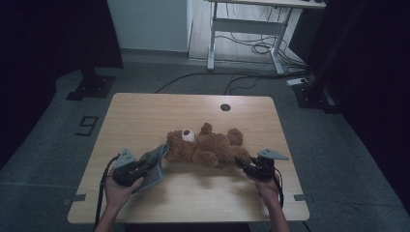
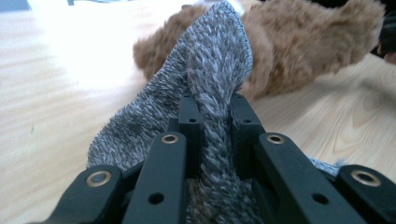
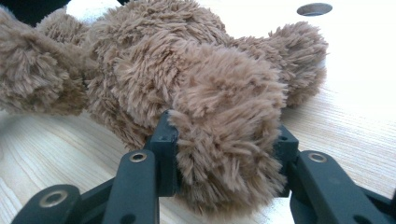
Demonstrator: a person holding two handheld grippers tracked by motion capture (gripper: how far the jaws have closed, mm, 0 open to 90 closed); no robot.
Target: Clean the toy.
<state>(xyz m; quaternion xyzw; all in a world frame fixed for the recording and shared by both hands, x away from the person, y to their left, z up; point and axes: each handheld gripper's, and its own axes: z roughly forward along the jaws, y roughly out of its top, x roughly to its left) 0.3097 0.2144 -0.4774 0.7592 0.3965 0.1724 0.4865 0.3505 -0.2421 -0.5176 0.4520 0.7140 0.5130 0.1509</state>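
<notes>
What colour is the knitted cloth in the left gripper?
Mottled grey and white, on the knitted cloth pinched by the left gripper; clearest in the left gripper view.

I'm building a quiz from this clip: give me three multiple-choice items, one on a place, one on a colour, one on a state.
1. Where does the teddy bear lie?
A. on the wooden table
B. on the floor
C. on a chair

2. What colour is the knitted cloth?
A. red
B. grey
C. green

3. What is the right gripper doing?
A. hanging open above the table
B. clamping the cloth
C. clamping a limb of the bear

Key: 1 A, the bear rests on the tabletop; 2 B, grey knit between the left gripper fingers; 3 C, brown fur fills its fingers.
</notes>
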